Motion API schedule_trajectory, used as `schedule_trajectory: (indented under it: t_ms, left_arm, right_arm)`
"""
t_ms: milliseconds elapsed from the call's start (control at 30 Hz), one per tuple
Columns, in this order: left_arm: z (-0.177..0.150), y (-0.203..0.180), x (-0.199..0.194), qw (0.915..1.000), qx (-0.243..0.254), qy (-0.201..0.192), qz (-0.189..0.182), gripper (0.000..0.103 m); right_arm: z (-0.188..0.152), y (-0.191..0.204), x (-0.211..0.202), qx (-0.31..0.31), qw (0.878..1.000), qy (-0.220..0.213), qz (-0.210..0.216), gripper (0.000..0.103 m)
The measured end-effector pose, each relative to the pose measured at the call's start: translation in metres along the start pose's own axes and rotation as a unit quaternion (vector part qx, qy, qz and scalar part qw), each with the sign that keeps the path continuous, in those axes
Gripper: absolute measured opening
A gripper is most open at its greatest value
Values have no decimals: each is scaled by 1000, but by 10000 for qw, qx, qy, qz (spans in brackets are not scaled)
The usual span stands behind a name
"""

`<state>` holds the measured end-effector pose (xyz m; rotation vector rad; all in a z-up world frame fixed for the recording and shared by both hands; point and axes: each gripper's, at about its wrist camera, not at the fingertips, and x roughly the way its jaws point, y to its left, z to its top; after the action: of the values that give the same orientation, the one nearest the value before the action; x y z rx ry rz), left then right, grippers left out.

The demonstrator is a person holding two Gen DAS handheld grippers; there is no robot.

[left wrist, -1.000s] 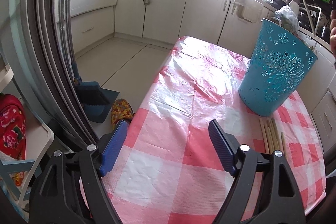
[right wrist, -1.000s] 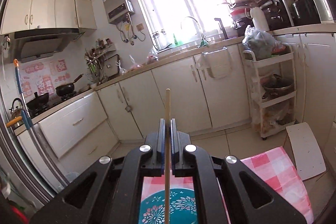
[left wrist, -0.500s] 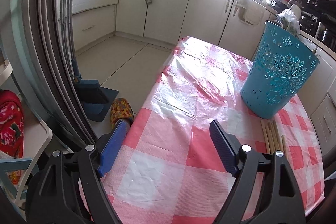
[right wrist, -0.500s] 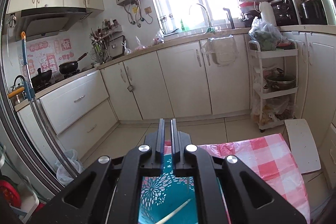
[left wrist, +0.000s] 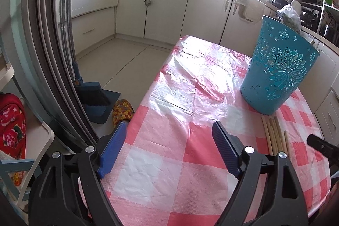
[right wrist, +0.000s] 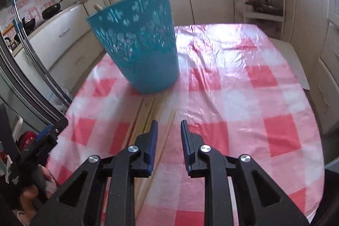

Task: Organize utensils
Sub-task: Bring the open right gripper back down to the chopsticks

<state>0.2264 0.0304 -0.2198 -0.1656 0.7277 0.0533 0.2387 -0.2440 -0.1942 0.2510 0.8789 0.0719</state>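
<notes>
The table (right wrist: 243, 82) under its pink-and-white checked cloth now fills most of the right wrist view, where a second ago that camera looked out at the cupboards and window with only a corner of cloth at the bottom. The teal basket (right wrist: 137, 43), then barely peeking in below the claw, now stands upper left of centre, blurred by motion so its cut-out flowers smear. The right gripper (right wrist: 168, 130) was clamped on a single wooden chopstick a second ago; its jaws have just been opening and now stand a little apart with nothing between them, above the cloth. A pale stick end (right wrist: 97, 6) pokes over the basket's far rim, too blurred to identify for sure.

The loose chopsticks (right wrist: 148, 120) lie on the cloth just in front of the basket, running toward the bottom of the frame, their near ends hidden behind the claw's left finger.

In the left wrist view little has changed: the left gripper (left wrist: 168, 141) hangs wide open and empty over the cloth at lower centre, basket (left wrist: 279, 69) at right, chopsticks (left wrist: 274, 133) below it, partly cut off by the claw's frame.
</notes>
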Motion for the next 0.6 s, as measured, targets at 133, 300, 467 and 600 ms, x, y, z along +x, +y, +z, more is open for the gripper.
schedule_trajectory:
  t_ms: [133,300,467,600]
  left_arm:
    - [-1,-1,-1,10000,85,-8,35,80]
    - [-1,-2,-1,9999,152,7,1,80]
    - [2,-25,-6,9971,530,227,-490,80]
    - [6,-58,1,9909,835,670,-817,80]
  right_arm:
    - [-2,13,21,-138,9996,203,-123,22]
    - [-7,14,31,-452,9978,308,-368,11]
    - [-14,9,32,-1155,9919,338,-405,8]
    - [-7,-11,32,-1208,9914,391,-319,6]
